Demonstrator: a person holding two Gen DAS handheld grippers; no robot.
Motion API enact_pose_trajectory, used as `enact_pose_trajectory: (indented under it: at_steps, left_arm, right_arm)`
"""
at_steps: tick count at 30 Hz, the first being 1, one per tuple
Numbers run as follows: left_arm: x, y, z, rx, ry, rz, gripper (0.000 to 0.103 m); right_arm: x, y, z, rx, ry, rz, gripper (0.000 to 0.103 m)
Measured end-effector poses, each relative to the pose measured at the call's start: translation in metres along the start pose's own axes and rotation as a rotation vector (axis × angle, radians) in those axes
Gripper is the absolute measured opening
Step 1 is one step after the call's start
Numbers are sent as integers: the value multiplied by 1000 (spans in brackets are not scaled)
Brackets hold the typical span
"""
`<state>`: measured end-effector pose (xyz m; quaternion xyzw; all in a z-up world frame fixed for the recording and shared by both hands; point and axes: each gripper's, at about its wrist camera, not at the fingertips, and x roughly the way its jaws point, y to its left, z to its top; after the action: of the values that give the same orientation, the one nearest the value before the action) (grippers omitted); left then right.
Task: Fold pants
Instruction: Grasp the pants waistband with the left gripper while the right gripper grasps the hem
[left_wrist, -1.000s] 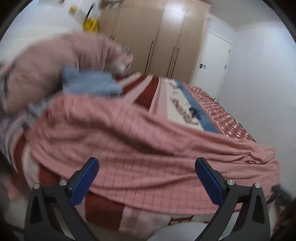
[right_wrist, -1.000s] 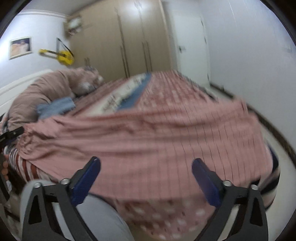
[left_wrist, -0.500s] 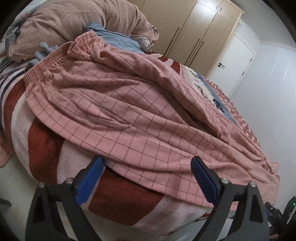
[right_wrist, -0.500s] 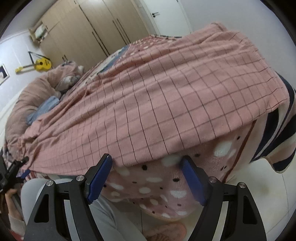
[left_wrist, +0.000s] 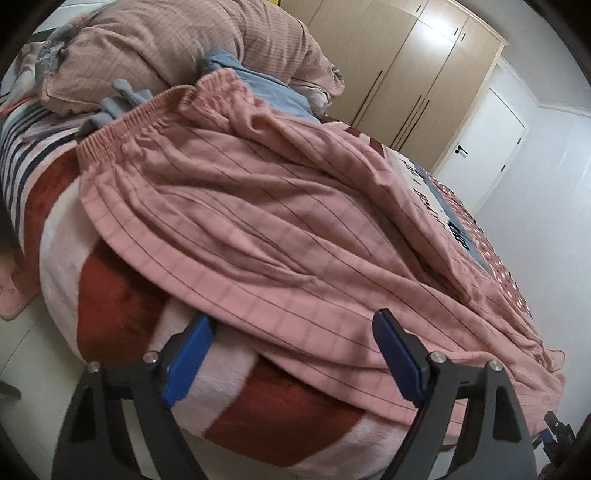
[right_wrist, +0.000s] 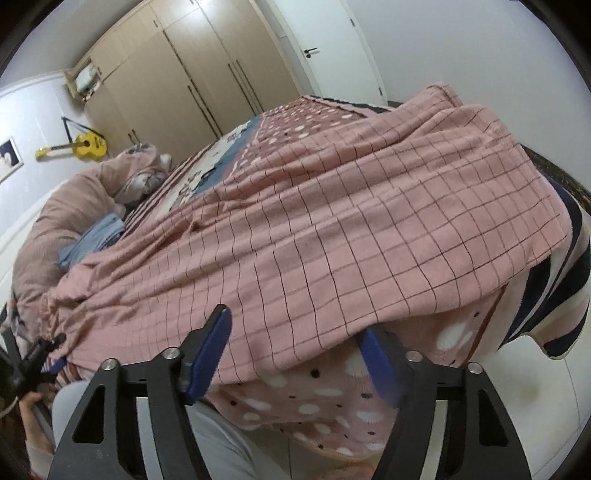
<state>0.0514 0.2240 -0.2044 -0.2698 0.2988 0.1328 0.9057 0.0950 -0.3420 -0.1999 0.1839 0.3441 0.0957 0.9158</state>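
Reaching with my left gripper (left_wrist: 291, 354) and right gripper (right_wrist: 295, 354) both wide, the pants (left_wrist: 280, 229) lie flat, no fold made yet

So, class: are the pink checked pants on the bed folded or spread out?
Spread out. The pants lie full length along the bed, waistband at one end, hem at the other, wrinkled.

Both views are evenly lit by soft, diffuse room light, moderately bright. A glossy sheen is seen on the wardrobe doors (left_wrist: 417, 74), with a bright patch near the top. Soft shadows are cast in the folds of the pants (left_wrist: 295, 229). Strong fisheye bending and dark vignetted corners are shown at the edges. Slight motion blur is noted across the left wrist view; the right wrist view is rendered sharper.
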Motion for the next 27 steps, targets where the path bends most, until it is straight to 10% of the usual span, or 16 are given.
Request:
enact_pose_trajectory:
  at_steps: [4,6,12,27]
  left_arm:
    - [5,4,10,-15,-25,-2,77]
    - [6,3,15,-15,-39,58,45]
    - [5,-1,28,16,-50,77,13]
    - [-42,-20,42,122,-176,96,3]
  right_arm:
    - [4,3,7,14,-21,-30,44]
    - [5,3,11,17,-28,-45,35]
    - [6,5,20,0,-43,-87,9]
    - [-16,25,46,-89,-173,-78,3]
